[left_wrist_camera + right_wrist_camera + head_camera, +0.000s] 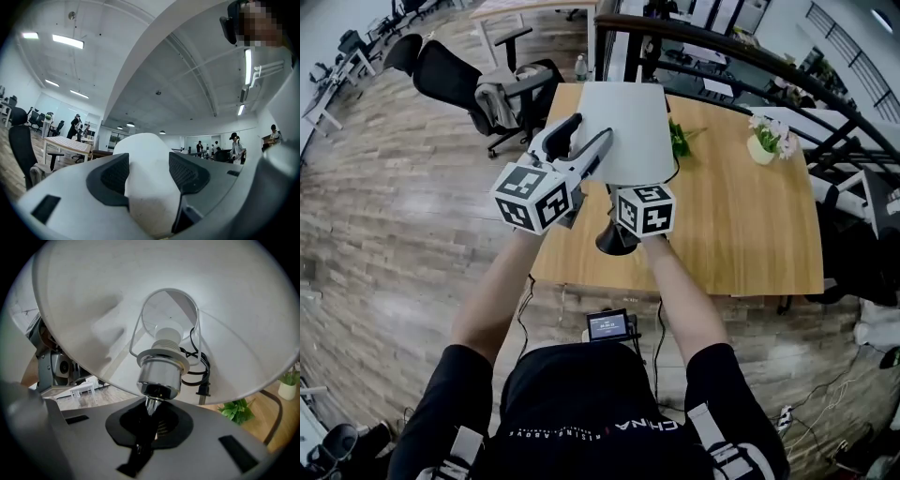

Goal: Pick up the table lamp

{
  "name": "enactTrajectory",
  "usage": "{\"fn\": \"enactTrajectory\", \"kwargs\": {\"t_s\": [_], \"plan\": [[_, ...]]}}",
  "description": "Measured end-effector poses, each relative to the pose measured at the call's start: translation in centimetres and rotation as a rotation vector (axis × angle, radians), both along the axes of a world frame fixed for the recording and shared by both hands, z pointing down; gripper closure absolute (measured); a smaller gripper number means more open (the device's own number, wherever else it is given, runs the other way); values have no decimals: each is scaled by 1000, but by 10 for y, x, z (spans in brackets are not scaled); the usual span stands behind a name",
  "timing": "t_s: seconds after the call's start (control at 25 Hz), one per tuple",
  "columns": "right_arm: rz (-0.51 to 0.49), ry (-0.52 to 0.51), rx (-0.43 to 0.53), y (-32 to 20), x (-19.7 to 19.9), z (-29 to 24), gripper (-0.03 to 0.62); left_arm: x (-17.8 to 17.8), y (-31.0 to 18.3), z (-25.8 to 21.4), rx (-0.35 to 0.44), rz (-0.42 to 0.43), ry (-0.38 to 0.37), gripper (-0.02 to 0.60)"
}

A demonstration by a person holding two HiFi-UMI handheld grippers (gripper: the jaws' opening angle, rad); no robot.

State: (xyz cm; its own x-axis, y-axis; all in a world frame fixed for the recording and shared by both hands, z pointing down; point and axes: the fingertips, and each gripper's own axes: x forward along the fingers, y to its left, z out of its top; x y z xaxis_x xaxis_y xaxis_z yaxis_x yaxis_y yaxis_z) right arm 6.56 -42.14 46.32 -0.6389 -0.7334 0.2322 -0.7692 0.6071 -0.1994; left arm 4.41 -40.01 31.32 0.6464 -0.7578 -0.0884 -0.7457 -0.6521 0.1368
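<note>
The table lamp (623, 131) is over the near edge of the table (750, 234), right tool (149, 427) pinching its thin stem (151, 405), left tool (147, 173) clamped on the shade (143, 150); I judge the shade could buckle or slip, tipping the lamp
</note>
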Motion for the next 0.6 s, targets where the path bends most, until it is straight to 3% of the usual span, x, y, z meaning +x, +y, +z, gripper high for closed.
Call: {"fn": "enactTrajectory", "kwargs": {"t_s": [0.2,0.6], "plan": [[12,8,5,43,-6,-3,557,-9,44,-3,11,17,15,313],[5,21,-16,159,-57,1,557,-65,156,2,16,3,52,313]]}}
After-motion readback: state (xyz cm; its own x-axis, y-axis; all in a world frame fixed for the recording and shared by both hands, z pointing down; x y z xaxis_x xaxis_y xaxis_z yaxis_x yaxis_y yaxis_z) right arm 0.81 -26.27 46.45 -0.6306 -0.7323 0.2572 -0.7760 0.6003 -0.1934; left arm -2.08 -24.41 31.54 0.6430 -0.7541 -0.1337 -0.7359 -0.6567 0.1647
